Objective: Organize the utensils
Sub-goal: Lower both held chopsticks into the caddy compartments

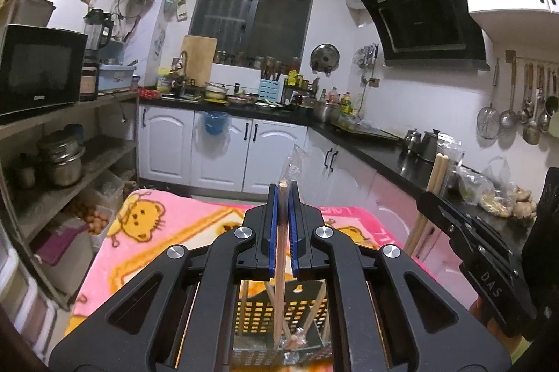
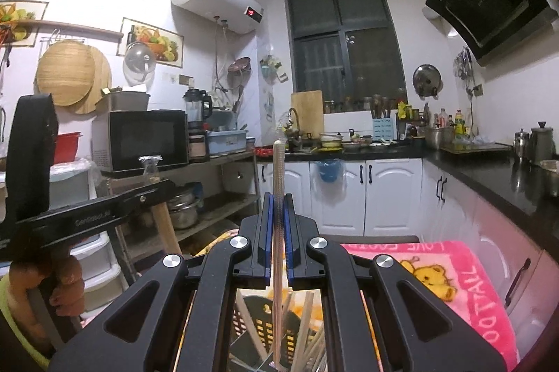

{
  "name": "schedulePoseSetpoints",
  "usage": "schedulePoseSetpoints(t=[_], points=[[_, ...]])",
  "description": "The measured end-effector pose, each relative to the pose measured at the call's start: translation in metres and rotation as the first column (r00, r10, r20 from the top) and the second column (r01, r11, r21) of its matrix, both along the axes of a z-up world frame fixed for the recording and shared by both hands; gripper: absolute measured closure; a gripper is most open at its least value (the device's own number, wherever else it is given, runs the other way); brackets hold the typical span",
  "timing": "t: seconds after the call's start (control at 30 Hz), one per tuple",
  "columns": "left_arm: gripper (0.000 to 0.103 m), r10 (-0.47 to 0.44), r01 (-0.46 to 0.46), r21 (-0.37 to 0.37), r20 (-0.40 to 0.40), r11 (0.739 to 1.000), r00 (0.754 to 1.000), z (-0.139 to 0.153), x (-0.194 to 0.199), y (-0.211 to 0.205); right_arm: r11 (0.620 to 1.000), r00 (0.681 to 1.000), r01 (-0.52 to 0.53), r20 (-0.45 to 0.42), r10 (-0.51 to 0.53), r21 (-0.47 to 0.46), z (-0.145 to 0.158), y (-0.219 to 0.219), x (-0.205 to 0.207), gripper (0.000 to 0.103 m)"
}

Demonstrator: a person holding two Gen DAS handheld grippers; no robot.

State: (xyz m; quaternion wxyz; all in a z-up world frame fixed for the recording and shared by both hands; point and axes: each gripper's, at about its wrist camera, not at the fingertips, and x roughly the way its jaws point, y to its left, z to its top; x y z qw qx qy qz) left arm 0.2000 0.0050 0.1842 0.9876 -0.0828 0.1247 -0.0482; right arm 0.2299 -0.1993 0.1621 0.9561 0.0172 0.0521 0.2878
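Over the pink blanket, we've got both grippers pinching wrapped chopsticks upright. The left gripper clamps a chopstick, tip down in the perforated holder at 6 o'clock. The right gripper grips another pair above the holder too.

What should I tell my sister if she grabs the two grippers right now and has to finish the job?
Left gripper: shut on a wooden chopstick in a clear wrapper, held upright over the yellow perforated basket.
Right gripper: shut on a wrapped pair of chopsticks, also upright over the basket.
Basket sits on the pink blanket; several chopsticks already stand inside it.
Done: some chopsticks are in. Left: probably lower both held ones into the basket and let go.
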Motion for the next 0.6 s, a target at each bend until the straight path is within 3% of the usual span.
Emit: schedulePoseSetpoints(t=[0.13,0.6], points=[[0.100,0.033,-0.033,0.016,-0.002,0.999,0.999,-0.011,0.009,0.001,1.000,1.000,0.016,-0.007,-0.016,0.002,-0.016,0.002,0.012,0.097],[0.100,0.017,-0.019,-0.018,-0.089,1.000,0.996,-0.055,0.024,0.009,0.999,0.991,0.036,-0.127,-0.036,0.003,-0.064,0.013,0.035,0.097]])
